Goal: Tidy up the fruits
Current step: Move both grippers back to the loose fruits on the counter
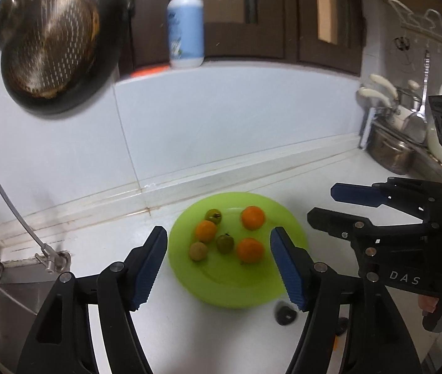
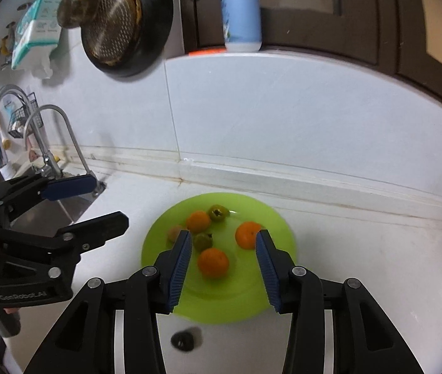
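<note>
Plate: lime-green plate (image 1: 252,293) sits on the white surface (image 1: 208,336) near the tiled back wall, well apart from the sink (image 1: 6,286).
Fruit: three tangerines, two small green fruits, one pale round fruit, all loose on the plate, none touching a pad.
Nearest target: near tangerine (image 2: 213,262) lies between your right tool's pads in the right wrist view; far-right tangerine (image 2: 247,234) sits just beside the right pad.
Left tool (image 1: 217,268): jaws spread wide, holding nothing, hovering above the plate's near-left rim.
Right tool (image 2: 222,268): jaws spread wide, empty, hovering over the plate's near half, pointed down and forward at the fruit.
Pose: both tools angle toward the plate from the front edge; the two face inward toward each other across it.
Step in hand (judged): first pick, likely the near tangerine with the right tool.
Method: lower straight until the pads bracket the fruit's widest part, then close gently; round skin may roll off serrated pads.
Caution: keep the left pad clear of the green fruit (image 2: 203,240) just behind it.
Destination: not visible in either view; cannot tell where the fruit goes.
</note>
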Tool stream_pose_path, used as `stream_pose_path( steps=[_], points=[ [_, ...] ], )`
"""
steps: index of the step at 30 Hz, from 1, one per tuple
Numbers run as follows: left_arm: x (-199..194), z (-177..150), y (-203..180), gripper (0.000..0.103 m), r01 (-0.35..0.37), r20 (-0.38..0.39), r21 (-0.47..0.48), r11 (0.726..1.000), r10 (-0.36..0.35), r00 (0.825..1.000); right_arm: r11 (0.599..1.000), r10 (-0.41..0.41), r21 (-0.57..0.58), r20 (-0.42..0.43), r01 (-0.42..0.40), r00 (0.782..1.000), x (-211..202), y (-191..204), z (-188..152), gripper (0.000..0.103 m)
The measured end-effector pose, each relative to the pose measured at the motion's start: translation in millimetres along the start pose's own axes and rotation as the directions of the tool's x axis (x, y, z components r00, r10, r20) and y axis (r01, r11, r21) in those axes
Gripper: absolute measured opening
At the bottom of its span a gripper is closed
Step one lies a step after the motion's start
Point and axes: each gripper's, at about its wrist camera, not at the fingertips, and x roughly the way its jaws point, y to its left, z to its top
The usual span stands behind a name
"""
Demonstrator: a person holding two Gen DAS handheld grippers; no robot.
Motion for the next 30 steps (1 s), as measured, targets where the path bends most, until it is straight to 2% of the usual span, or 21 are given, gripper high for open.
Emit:
stream_pose_path(
  steps=[2,15,22,30],
  points=[
    [-12,-1,-7,0.071,0.005,0.012,0.007,1.000,-0.005,1.000,1.000,-0.004,0.015,0.010,0.004,1.000,-13,1,-4,0.048],
    [-60,-24,-53,0.083,0.010,0.064,0.073,0.997,-0.015,0.998,0.997,-0.078,0.033,0.056,0.076,0.995,-84,6,-46,0.048],
    [-68,-46,-69,0.085,-0.007,0.081,0.099,0.995,-0.001,0.997,0.993,-0.114,0.029,0.060,0.112,0.992,-100,4,-72,0.048],
    [-60,-71,-79,0.085,0.034,0.056,0.106,0.994,-0.040,0.998,0.987,-0.152,0.046,0.020,0.151,0.988,-100,-1,-103,0.048]
  ],
)
